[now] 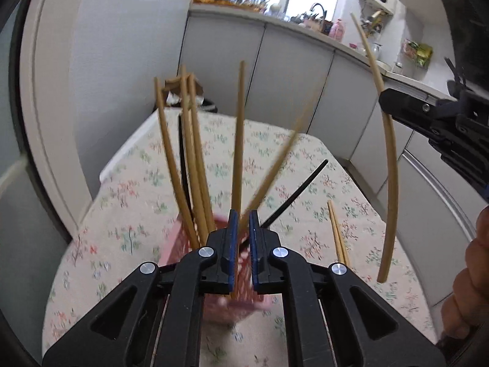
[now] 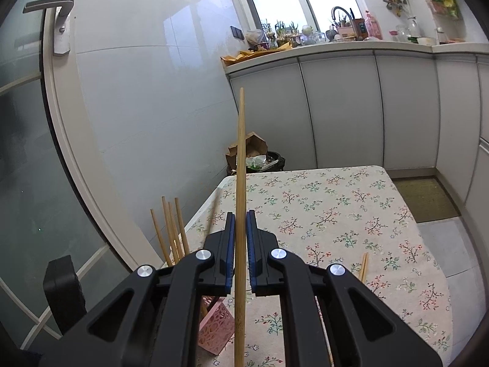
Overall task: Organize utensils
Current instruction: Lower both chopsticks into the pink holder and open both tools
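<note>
Right wrist view: my right hand-held gripper (image 2: 240,241) pinches one upright bamboo chopstick (image 2: 240,165) above the worktop (image 2: 351,214). My left hand-held gripper (image 1: 241,238) is pressed together just over the pink holder (image 1: 183,238) full of chopsticks (image 1: 195,168); two loose chopsticks (image 1: 338,235) lie to its right.

Table (image 2: 321,202): covered with a cream floral cloth (image 1: 134,189). On it: pink perforated holder (image 2: 214,327) near the left edge, standing with bamboo and black chopsticks upright or leaning inside; one pair of bamboo chopsticks (image 1: 337,234) lying flat on the cloth, right of the holder, apart from it.
</note>
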Demonstrator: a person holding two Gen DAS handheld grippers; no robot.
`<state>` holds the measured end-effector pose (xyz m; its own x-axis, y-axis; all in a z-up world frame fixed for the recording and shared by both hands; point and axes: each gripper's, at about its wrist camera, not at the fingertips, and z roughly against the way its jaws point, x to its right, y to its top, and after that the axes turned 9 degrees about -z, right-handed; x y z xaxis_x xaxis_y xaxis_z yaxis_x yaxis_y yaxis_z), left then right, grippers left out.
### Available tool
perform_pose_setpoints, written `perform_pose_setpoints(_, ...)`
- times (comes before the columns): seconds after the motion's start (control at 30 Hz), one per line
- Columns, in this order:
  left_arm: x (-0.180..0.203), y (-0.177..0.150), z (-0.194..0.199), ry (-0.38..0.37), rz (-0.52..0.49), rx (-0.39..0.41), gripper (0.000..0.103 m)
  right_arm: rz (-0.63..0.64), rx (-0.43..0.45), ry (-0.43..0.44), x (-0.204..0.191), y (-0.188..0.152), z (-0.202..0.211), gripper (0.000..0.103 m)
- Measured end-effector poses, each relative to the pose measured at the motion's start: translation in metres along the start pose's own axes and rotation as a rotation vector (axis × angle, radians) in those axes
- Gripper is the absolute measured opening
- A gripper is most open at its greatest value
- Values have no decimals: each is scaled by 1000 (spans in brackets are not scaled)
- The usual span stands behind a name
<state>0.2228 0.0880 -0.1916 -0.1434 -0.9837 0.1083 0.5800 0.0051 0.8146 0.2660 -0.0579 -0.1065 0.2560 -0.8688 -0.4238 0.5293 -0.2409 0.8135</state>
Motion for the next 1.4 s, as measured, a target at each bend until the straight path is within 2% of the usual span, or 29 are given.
perform_pose_setpoints(0.1,-10,7,12,-4,61,-15,8,-30,-11,16,4,0,-2,8)
perform_pose_setpoints(0.2,-20,16,31,-11,107,21,15,-64,-21,32,7,-3,-6,8)
perform_pose_setpoints(0.37,-37,27,43,19,151,-21,15,-140,0,77,7,-9,-10,8)
perform_pose_setpoints(0.47,-43,33,50,72,147,-62,27,-188,34,119,-2,-15,-15,8)
perform_pose_setpoints(0.5,-46,34,51,82,159,-80,36,-183,42,122,-8,-18,-19,8)
perform_pose_setpoints(0.53,-49,34,51,84,177,-99,40,-174,48,120,-13,-21,-23,8)
perform_pose_setpoints(0.6,-56,32,52,82,201,-133,40,-154,56,112,-23,-29,-32,8)
perform_pose_setpoints(0.67,-58,31,51,87,196,-155,40,-123,72,97,-36,-38,-42,8)
perform_pose_setpoints(0.73,-58,31,51,126,165,-162,40,-92,82,89,-45,-44,-50,8)
perform_pose_setpoints(0.83,-57,30,52,160,123,-164,51,-56,86,68,-53,-55,-59,8)
perform_pose_setpoints(0.93,-60,30,53,184,112,-171,51,-38,70,39,-52,-65,-65,8)
perform_pose_setpoints(1.07,-66,29,55,200,114,-176,52,-8,45,37,-53,-71,-64,8)
perform_pose_setpoints(1.2,-65,30,59,195,106,-166,57,-1,8,24,-50,-74,-63,8)
perform_pose_setpoints(1.4,-60,31,58,204,75,-162,57,-10,-15,31,-49,-71,-53,10)
